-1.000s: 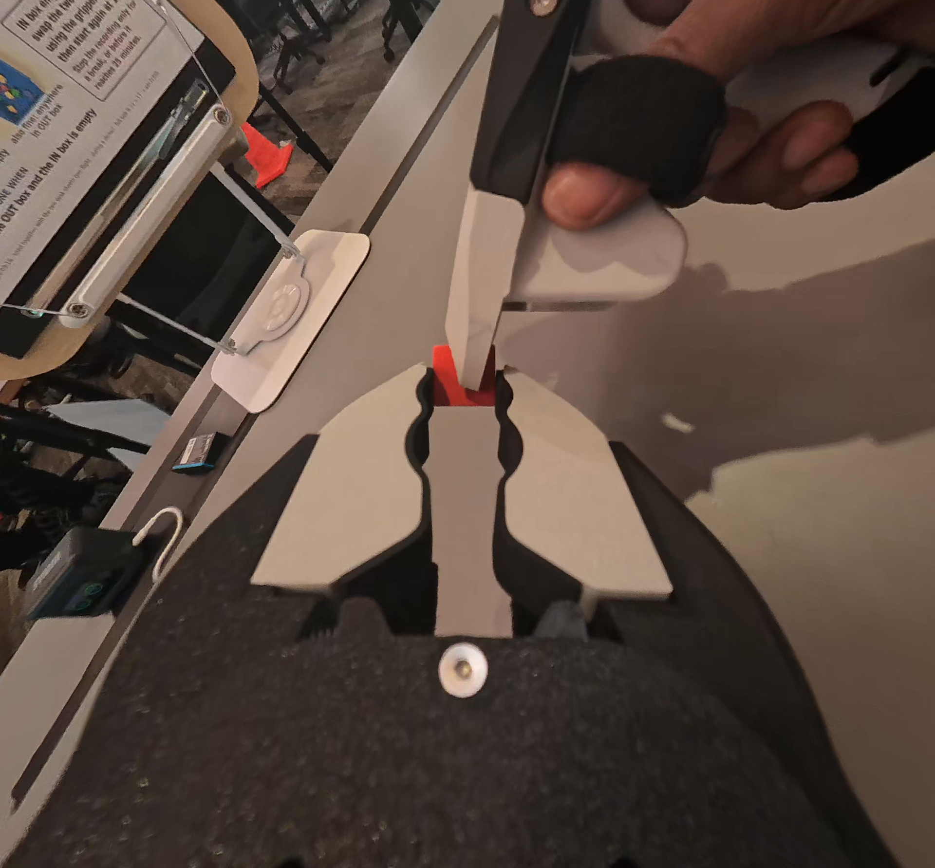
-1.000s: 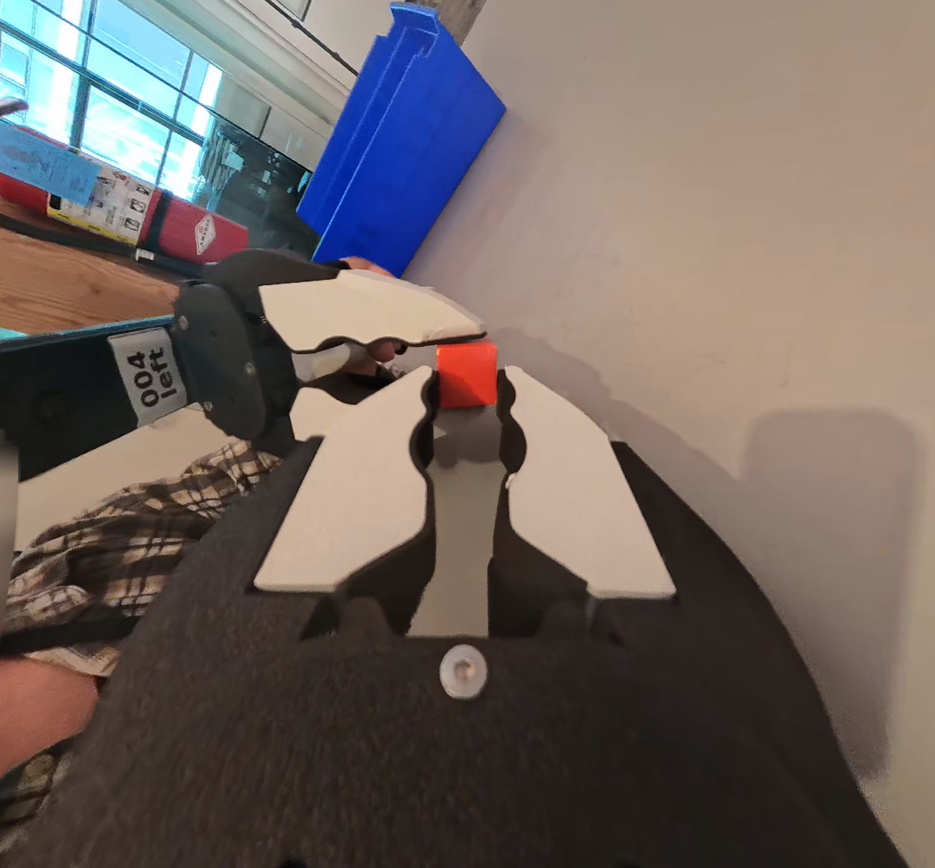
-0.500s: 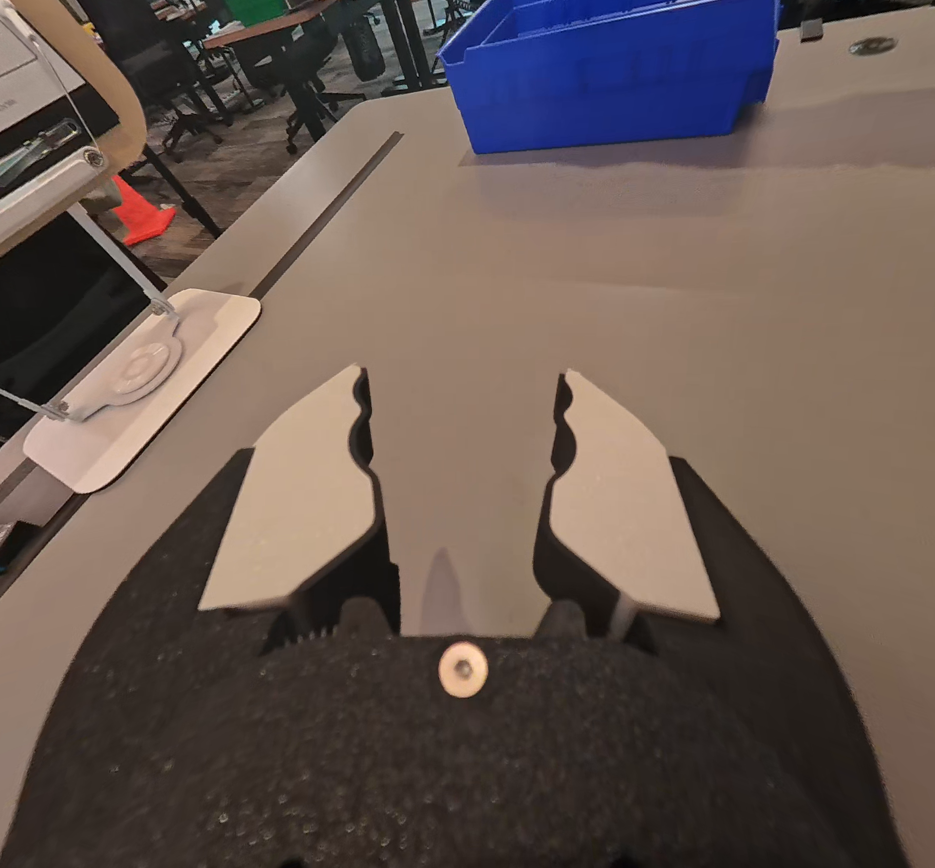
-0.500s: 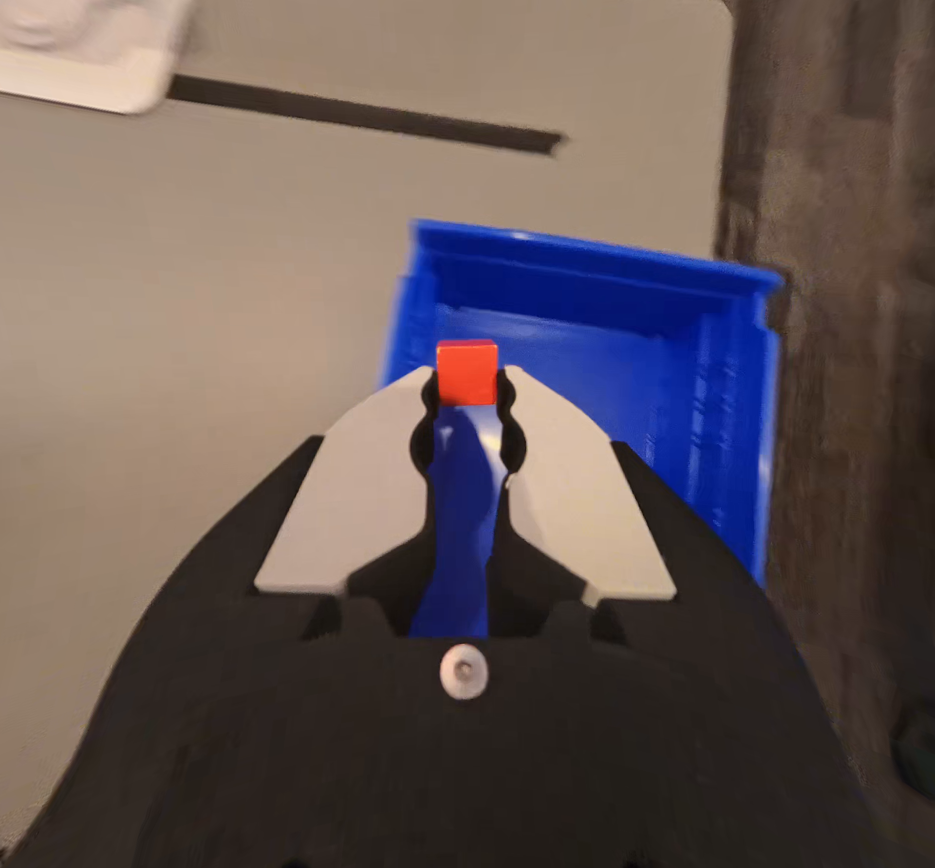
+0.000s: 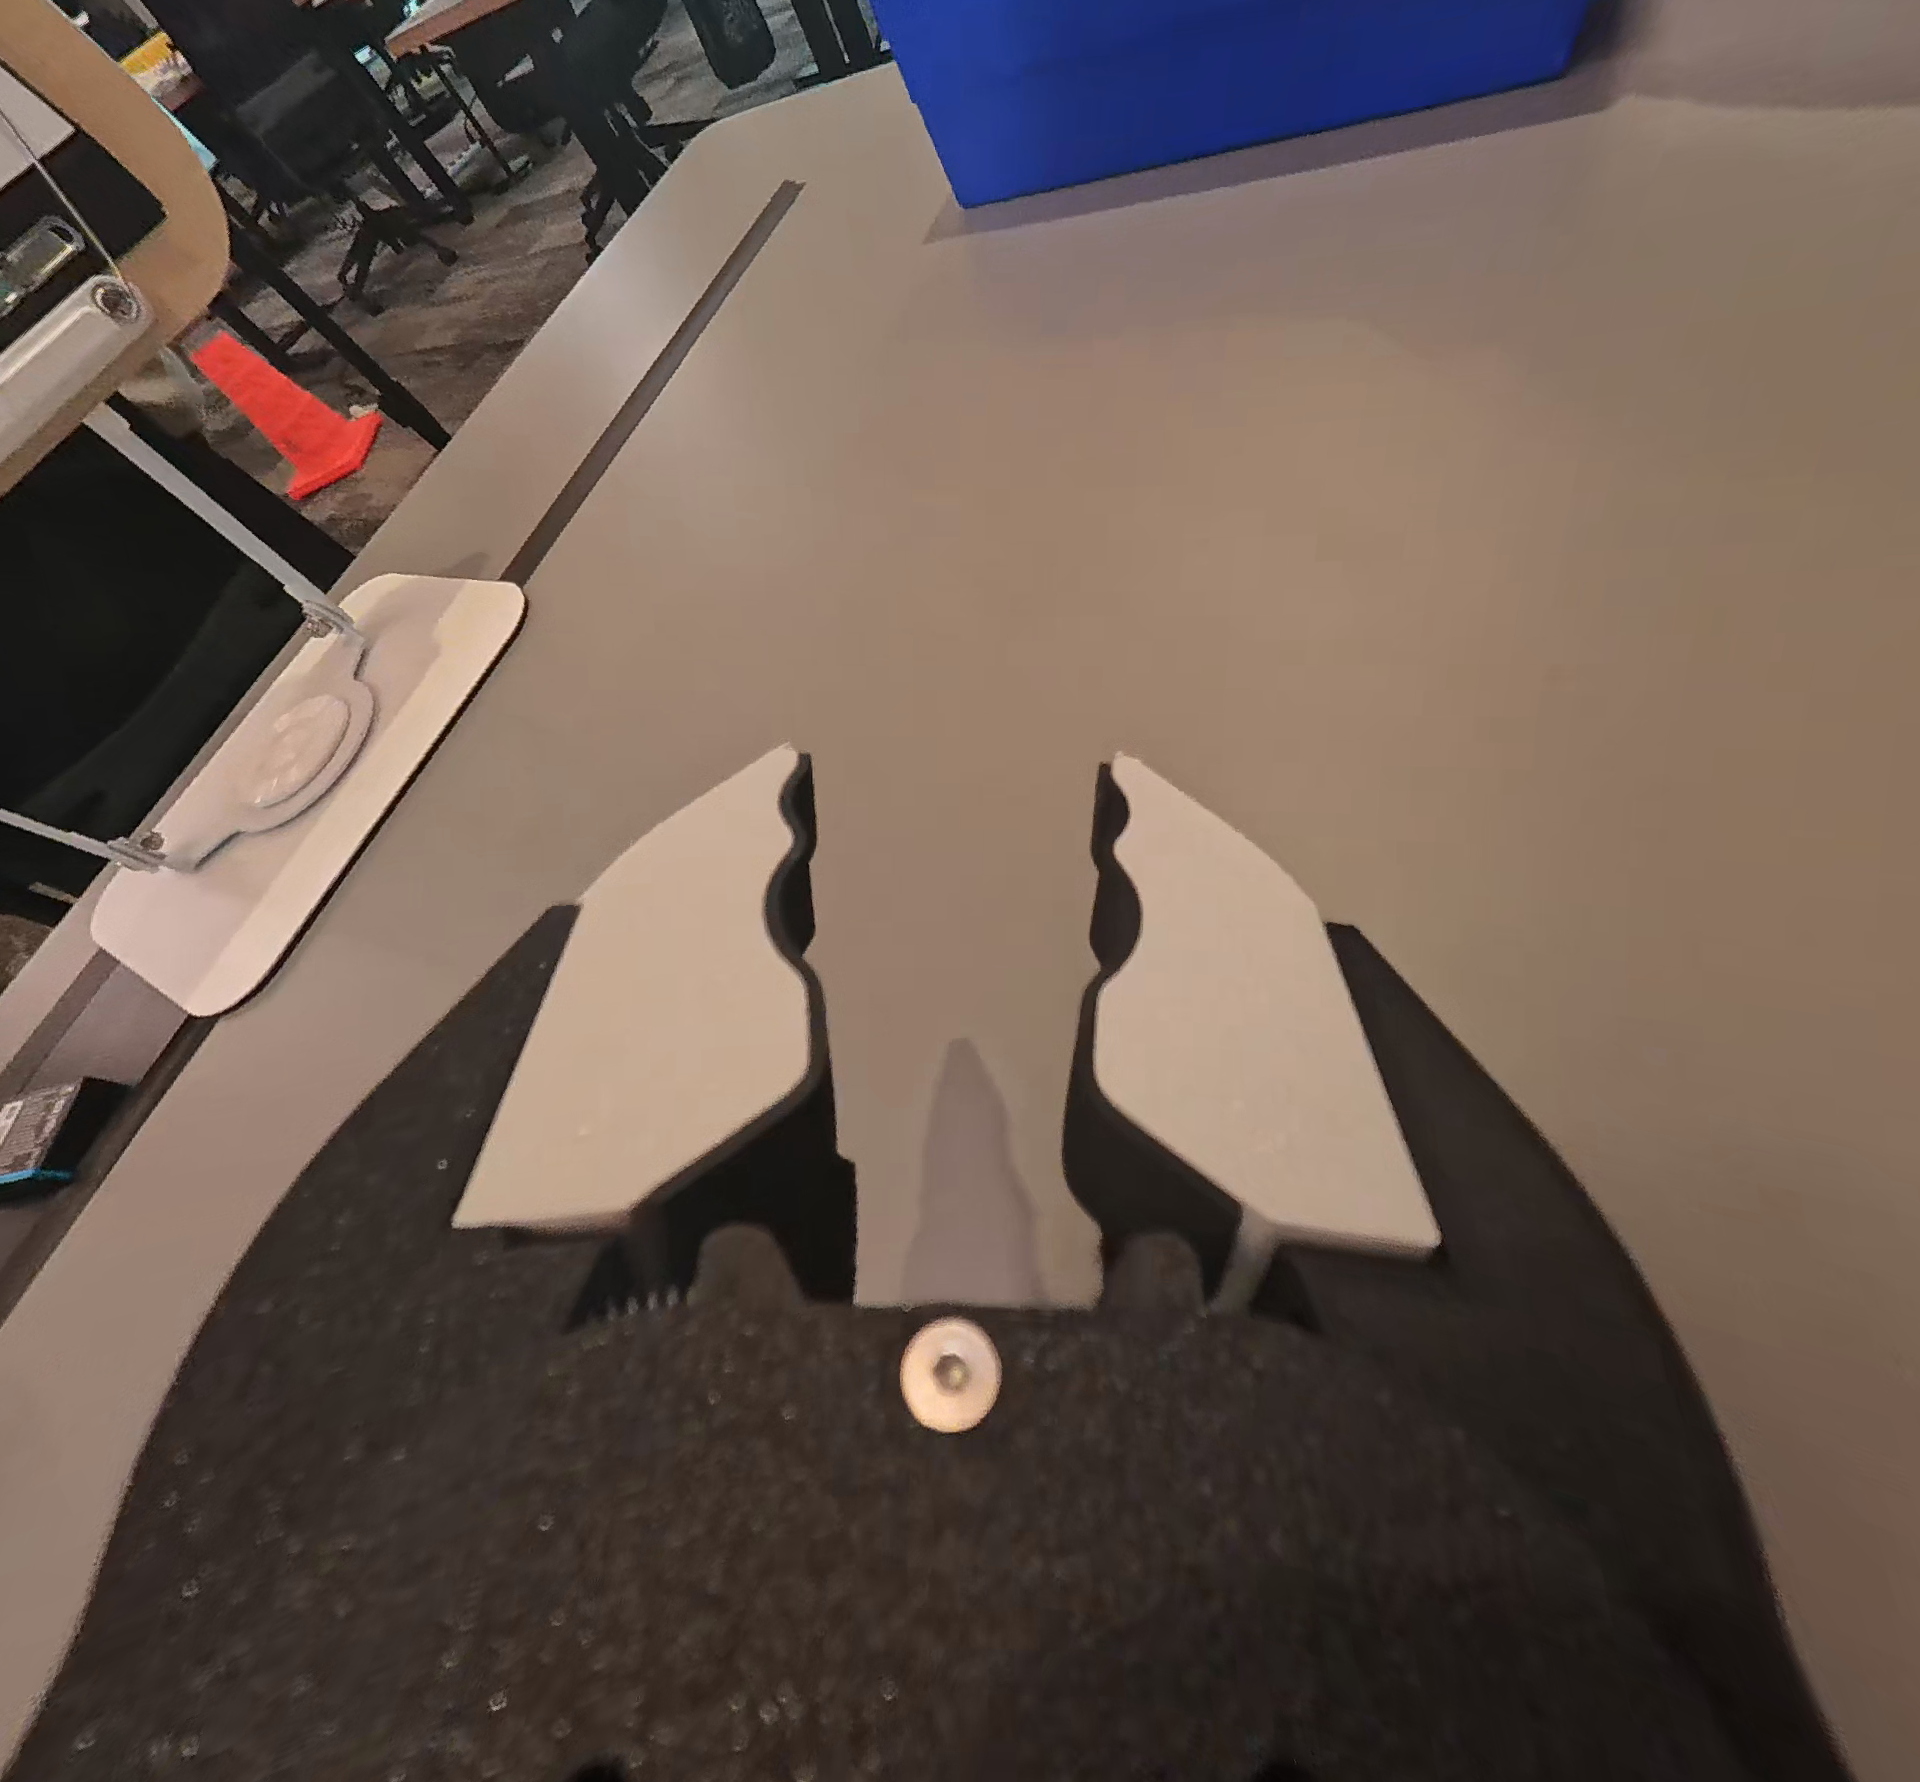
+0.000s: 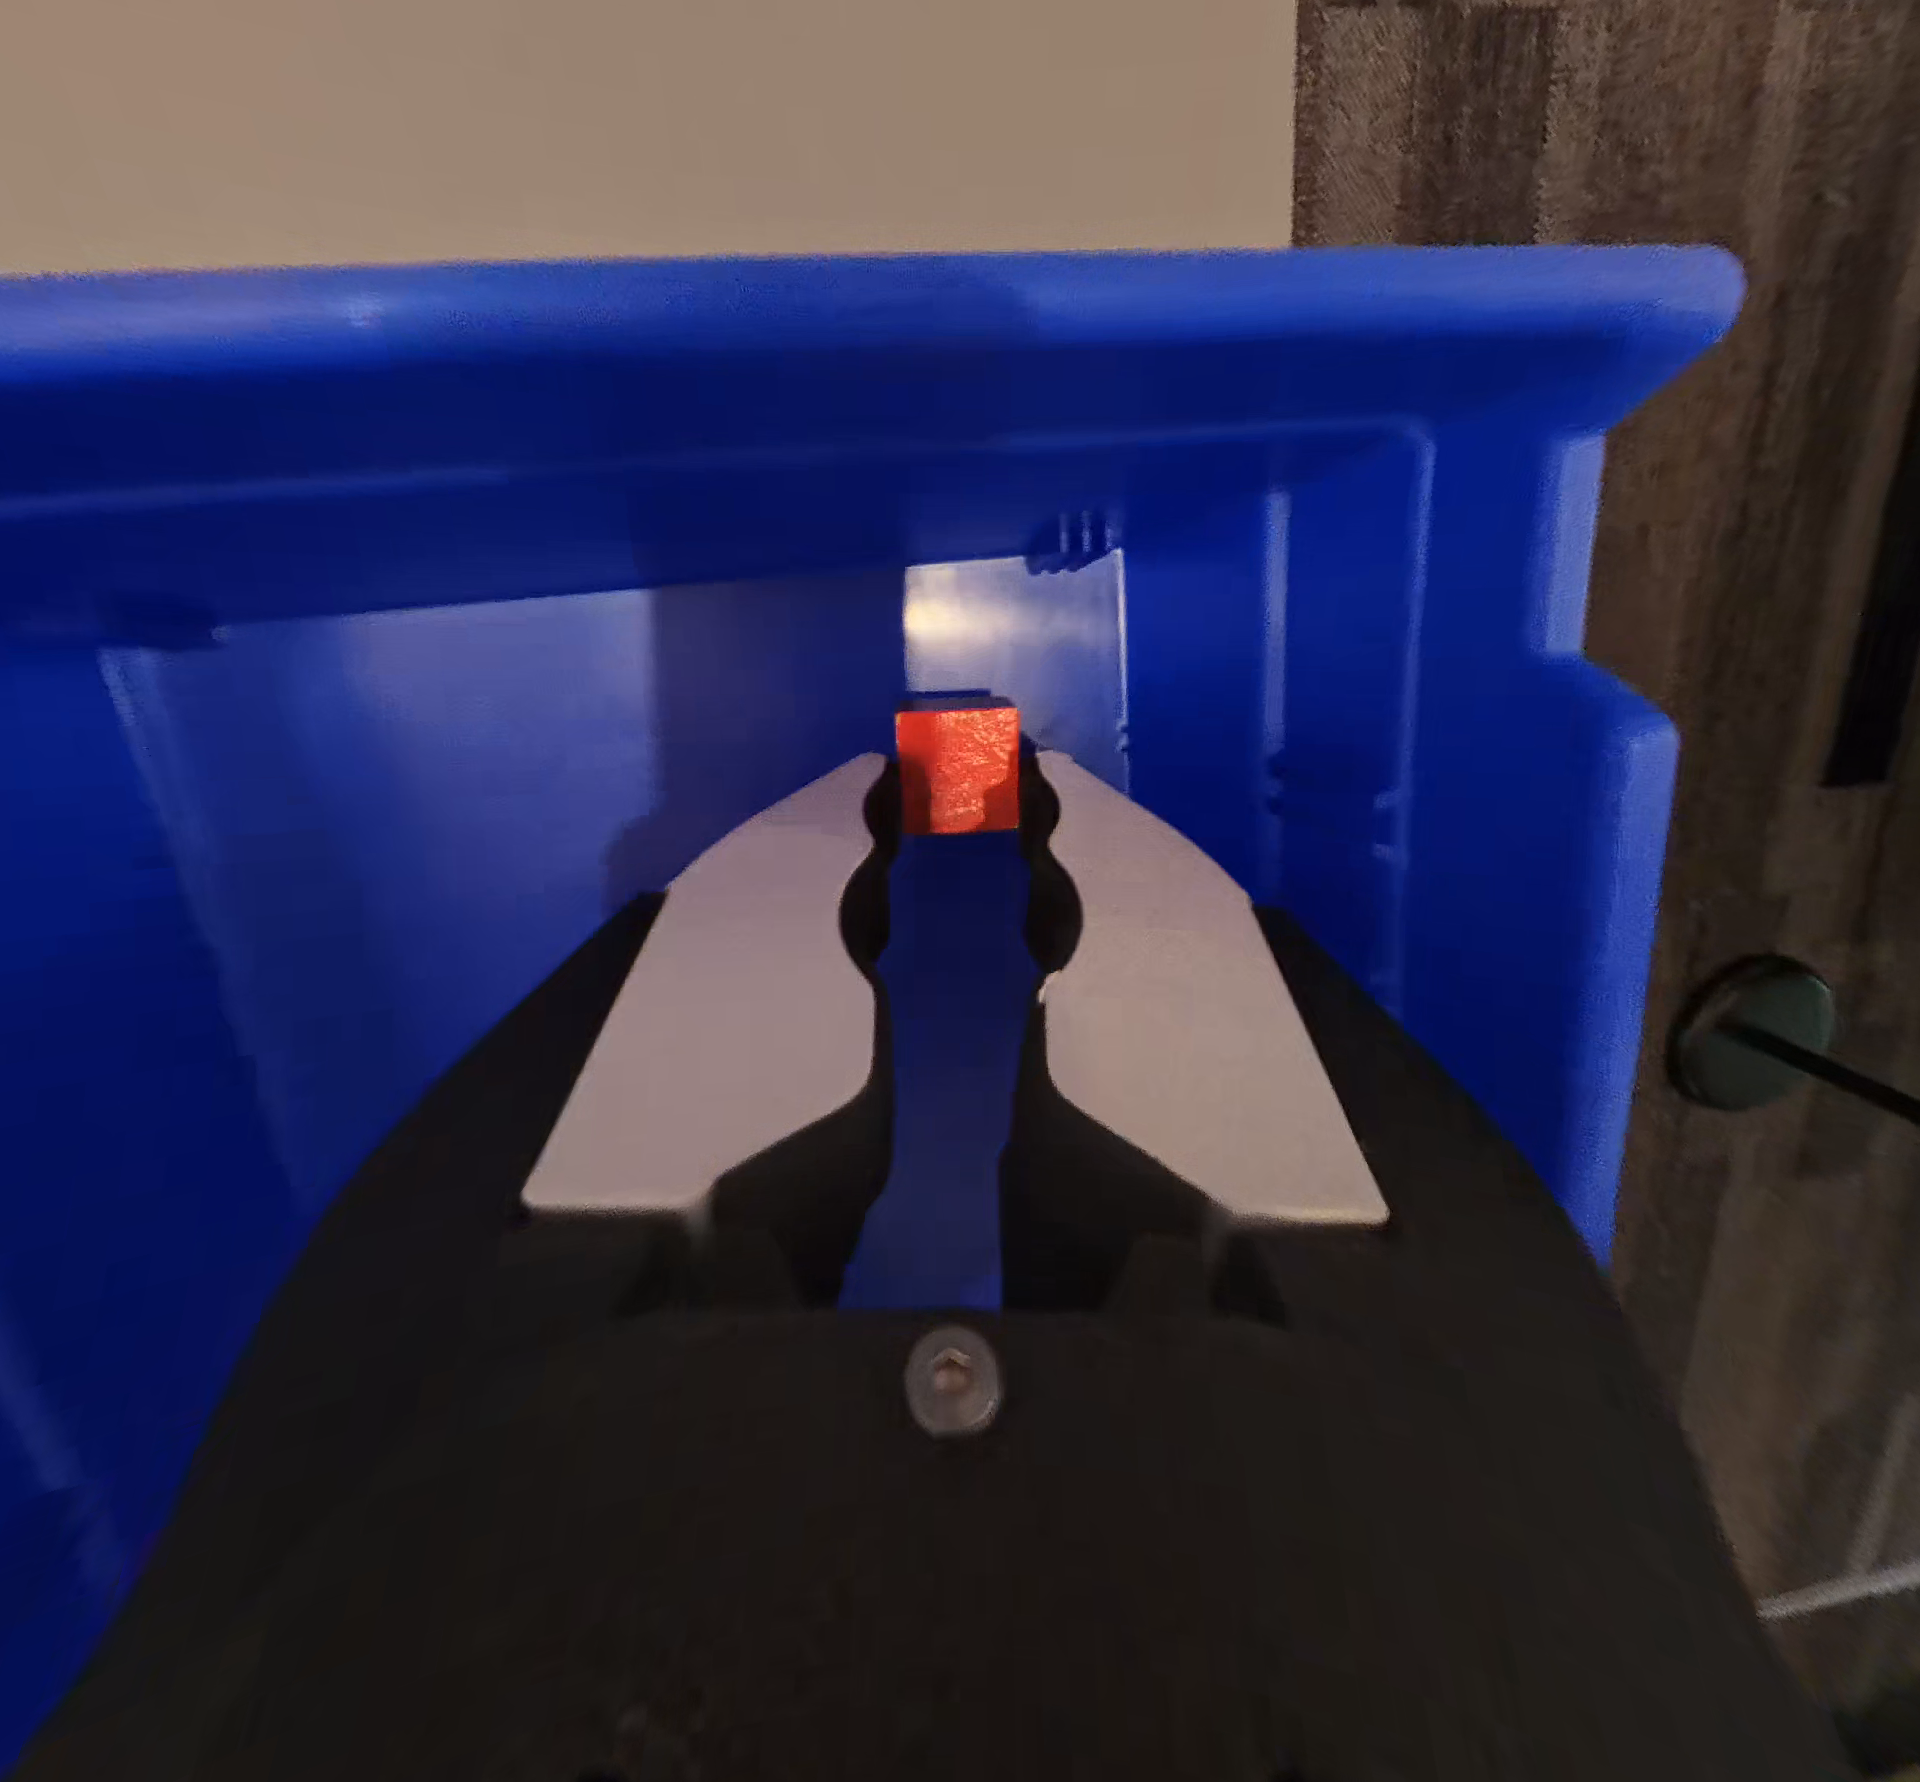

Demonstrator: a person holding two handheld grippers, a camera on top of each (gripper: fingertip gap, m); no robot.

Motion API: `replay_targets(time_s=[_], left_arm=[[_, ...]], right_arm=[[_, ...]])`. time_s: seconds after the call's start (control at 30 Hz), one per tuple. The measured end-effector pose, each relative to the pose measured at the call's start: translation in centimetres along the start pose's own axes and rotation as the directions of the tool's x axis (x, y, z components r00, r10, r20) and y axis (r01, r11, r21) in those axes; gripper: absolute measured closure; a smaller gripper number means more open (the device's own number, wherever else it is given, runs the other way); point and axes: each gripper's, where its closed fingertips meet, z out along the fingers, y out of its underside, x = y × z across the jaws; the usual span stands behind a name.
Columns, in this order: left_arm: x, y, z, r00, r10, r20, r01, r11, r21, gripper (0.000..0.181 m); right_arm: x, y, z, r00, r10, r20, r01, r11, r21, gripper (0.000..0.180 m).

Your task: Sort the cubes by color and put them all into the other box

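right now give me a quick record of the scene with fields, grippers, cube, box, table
left gripper: open, nothing between its fingers, over the bare grey table
right gripper: shut on a red cube, held at the fingertips
red cube: inside the blue box's outline, above its floor, not yet released
blue box: sits at the table edge, floor beyond it; no other cubes visible in the part that shows
left view extras: blue box at the far side of the table, white stand base at the left edge

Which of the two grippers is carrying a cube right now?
The right gripper: it is shut on the red cube over the blue box. The left gripper is open, with bare grey table between its fingers.
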Motion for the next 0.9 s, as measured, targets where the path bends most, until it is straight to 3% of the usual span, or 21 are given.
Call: replay_targets(time_s=[0.1, 0.2, 0.47, 0.6, 0.73, 0.9], left_arm=[[-0.2, 0.2, 0.0, 1.000, -0.005, 0.005, 0.005, 1.000, -0.003, 0.131], [-0.3, 0.4, 0.0, 1.000, -0.006, 0.009, 0.006, 1.000, -0.009, 0.132], [-0.9, 0.3, -0.5, 0.999, -0.004, 0.037, 0.004, 1.000, -0.004, 0.133], [-1.2, 0.1, -0.8, 0.999, -0.009, 0.048, 0.009, 1.000, 0.003, 0.133], [-1.5, 0.2, -1.0, 0.998, -0.010, 0.057, 0.010, 1.000, 0.002, 0.134], [-1.8, 0.3, -1.1, 0.998, -0.011, 0.066, 0.011, 1.000, 0.000, 0.134]], right_arm=[[0.1, -0.1, 0.1, 1.000, 0.010, -0.012, -0.010, 1.000, 0.016, 0.140], [-0.6, -1.0, -2.4, 1.000, 0.000, 0.009, -0.001, 0.998, 0.063, 0.137], [-6.2, -5.3, -18.5, 0.985, -0.175, 0.017, 0.158, 0.925, 0.346, 0.134], [-10.7, -5.9, -24.5, 0.960, -0.281, 0.016, 0.244, 0.860, 0.448, 0.132], [-15.4, -4.9, -26.7, 0.924, -0.382, 0.033, 0.319, 0.814, 0.486, 0.126], [-21.9, -2.5, -25.4, 0.863, -0.483, 0.149, 0.344, 0.777, 0.527, 0.119]])
